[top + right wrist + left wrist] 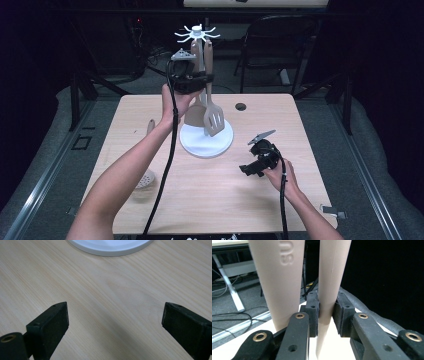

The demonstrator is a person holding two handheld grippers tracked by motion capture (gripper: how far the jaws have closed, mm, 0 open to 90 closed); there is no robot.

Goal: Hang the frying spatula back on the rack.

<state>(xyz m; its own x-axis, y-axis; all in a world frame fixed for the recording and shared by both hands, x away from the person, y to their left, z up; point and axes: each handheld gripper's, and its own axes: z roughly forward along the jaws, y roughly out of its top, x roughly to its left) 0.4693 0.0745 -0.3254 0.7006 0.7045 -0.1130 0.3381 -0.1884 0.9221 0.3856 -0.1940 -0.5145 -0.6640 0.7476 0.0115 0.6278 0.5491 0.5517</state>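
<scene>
So the left gripper (192, 80) is up high at the far side of the table (150, 107), right at the utensil rack (197, 34). In the left gripper view its jaws are narrow, with a tan handle (331, 282) between them. The left pad looks pressed against it, and the right pad sits right at it too, so I'd call that a grip. A second, fatter tan handle (279, 277) with raised lettering hangs just to the left of the held one, outside the jaws.

From the high view, the rack has a white star-shaped top and a round white base (206, 142) sitting mid-table. Two utensils hang from it: a slotted turner (214, 120) on the right and a solid spatula (195, 114) just left of it, partly behind the hand.

The right gripper (251, 169) is low over the table, near right of the base, and its jaws are wide apart with just bare wood between them. The base edge peeks in at the top of the right gripper view.

There's also a skimmer (146, 177) lying on the near left of the table, partly under the left forearm.
</scene>
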